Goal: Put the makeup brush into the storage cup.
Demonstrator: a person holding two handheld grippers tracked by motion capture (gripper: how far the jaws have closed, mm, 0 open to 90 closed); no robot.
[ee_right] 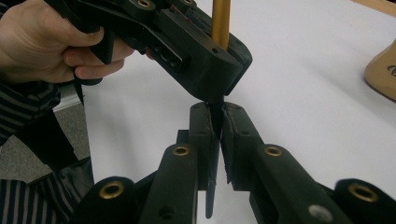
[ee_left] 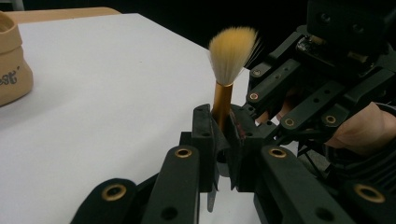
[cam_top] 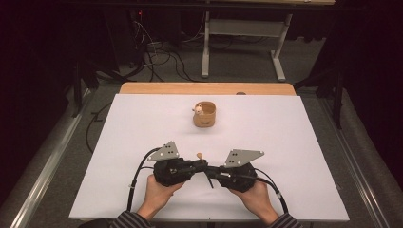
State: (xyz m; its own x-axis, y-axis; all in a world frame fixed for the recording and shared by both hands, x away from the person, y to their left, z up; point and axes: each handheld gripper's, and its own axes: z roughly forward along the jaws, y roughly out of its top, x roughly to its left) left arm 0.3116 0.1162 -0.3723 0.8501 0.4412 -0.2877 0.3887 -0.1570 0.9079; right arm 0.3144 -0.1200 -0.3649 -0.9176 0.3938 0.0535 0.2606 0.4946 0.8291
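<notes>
Holds a brush [ee_left: 232, 53] in two grips at once, low over the near part of the white tabletop [cam_top: 142, 123], between the two hands. Clamps the left gripper [ee_left: 223, 119] on the gold ferrule just under the pale bristles, fingers [ee_left: 203, 130] drawn fully together with the ferrule pinched between the pads. Pins the thin black tail of the handle with the right gripper [ee_right: 215, 116], fingers [ee_right: 236, 135] likewise shut with no gap but the handle itself. Keeps the brush's long axis roughly upright, tilted a little away from the person, bristles on top and showing in the high view as a small tan tip just above the meeting fingers. Sets the left gripper [cam_top: 202, 166] and right gripper [cam_top: 214, 170] nose to nose, each lying nearly level and pointing inward, left hand [cam_top: 159, 192] and right hand [cam_top: 254, 194] wrapped around the bodies from below. Leaves the tan pouch [cam_top: 204, 114] well apart, straight ahead toward the far side, mouth up. Judging from this, reads as a handover or regrip: either grip could let go, with the left one nearer the bristles.
</notes>
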